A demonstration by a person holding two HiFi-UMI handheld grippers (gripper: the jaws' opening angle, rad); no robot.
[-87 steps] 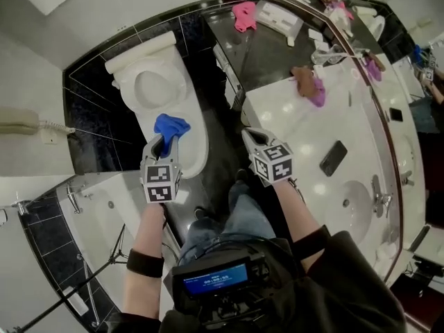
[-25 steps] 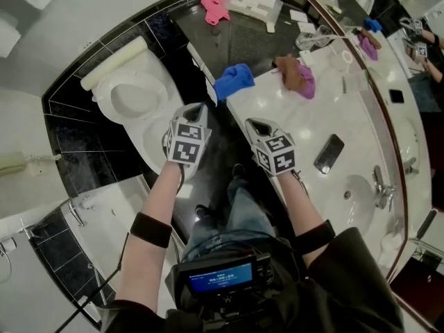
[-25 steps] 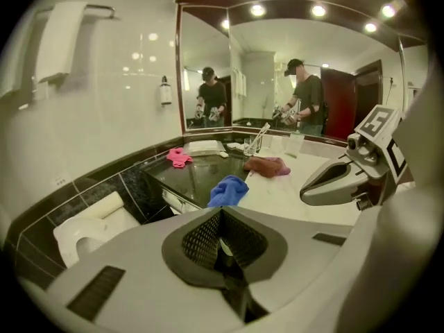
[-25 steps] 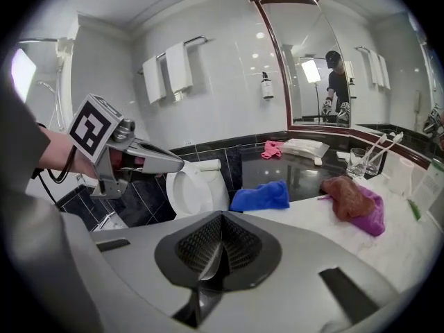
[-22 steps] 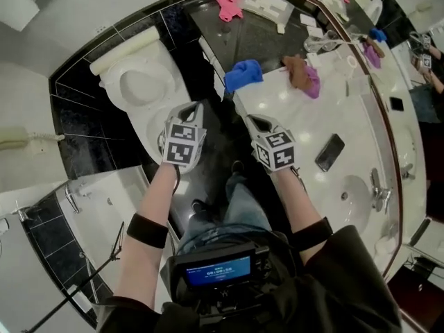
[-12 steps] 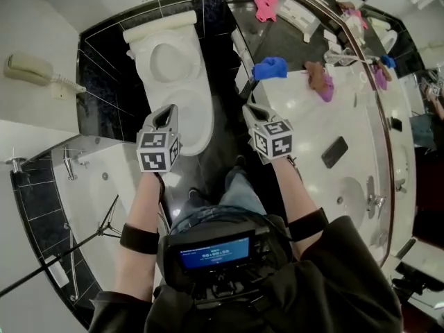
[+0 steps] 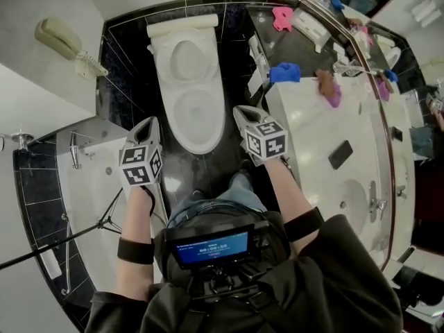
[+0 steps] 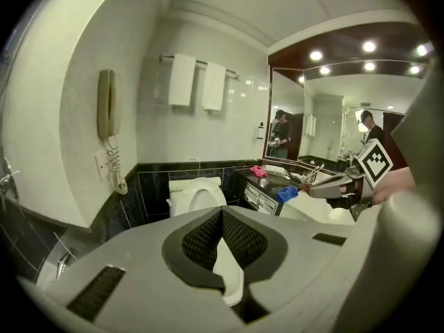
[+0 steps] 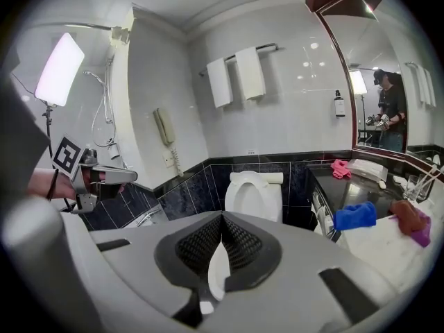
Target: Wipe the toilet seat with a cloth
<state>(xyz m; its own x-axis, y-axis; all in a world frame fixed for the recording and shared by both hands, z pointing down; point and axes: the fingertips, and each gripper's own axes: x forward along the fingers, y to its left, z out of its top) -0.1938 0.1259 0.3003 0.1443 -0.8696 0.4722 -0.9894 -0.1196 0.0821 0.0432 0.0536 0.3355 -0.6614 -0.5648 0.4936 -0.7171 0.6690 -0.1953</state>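
The white toilet [image 7: 187, 89] stands with lid up and seat down, straight ahead against the black tiled wall. The blue cloth [image 7: 285, 72] lies on the near corner of the white vanity counter [image 7: 312, 137], apart from both grippers. My left gripper [image 7: 149, 122] hangs left of the bowl's front, shut and empty. My right gripper [image 7: 241, 109] hangs right of the bowl's front, also shut and empty. In the left gripper view the shut left gripper [image 8: 222, 217] points at the toilet [image 8: 198, 196]. The right gripper view shows the right gripper [image 9: 222, 220], toilet [image 9: 254, 189] and blue cloth [image 9: 355, 215].
A pink cloth [image 7: 282, 17] lies on the dark shelf beside the toilet. Brown and purple cloths [image 7: 326, 85] and a phone [image 7: 340, 154] lie on the counter by the sink [image 7: 361, 207]. A bathtub [image 7: 90, 179] with a tripod leg is left; a wall telephone [image 7: 59, 37] hangs above.
Earlier the left gripper held the blue cloth over the seat; the cloth now lies on the counter corner. Both grippers swung left from the counter to either side of the bowl's front.
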